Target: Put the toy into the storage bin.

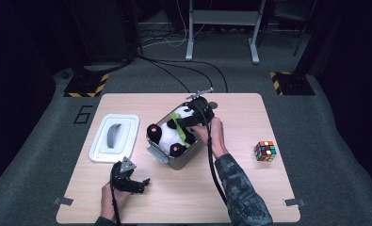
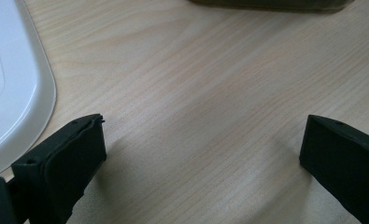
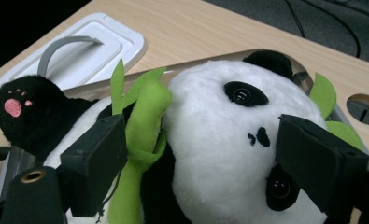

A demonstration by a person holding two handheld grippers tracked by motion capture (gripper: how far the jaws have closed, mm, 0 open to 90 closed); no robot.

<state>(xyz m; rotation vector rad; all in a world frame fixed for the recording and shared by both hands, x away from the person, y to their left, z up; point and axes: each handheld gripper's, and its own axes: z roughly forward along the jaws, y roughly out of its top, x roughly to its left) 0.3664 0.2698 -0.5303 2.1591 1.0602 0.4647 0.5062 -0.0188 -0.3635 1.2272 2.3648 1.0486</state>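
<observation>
A plush panda [image 1: 167, 134] lies on its back in a grey metal box [image 1: 174, 162] at the table's middle, a green felt bamboo [image 3: 145, 112] across its chest. My right gripper [image 1: 189, 123] hangs over the panda's head, open. In the right gripper view the jaws of the right gripper [image 3: 205, 135] stand wide on either side of the panda's white face [image 3: 219, 121], one by the bamboo and one in front of an eye, without pressing it. My left gripper [image 1: 139, 183] rests low near the front edge, open over bare wood [image 2: 203, 149], with nothing between its jaws.
The box's white lid [image 1: 114, 137] with a grey handle lies flat to the left of the box, and its rounded edge [image 2: 14, 93] is close to the left gripper. A colour cube [image 1: 265, 151] sits at the right. A cable hole [image 3: 364, 108] pierces the far table edge.
</observation>
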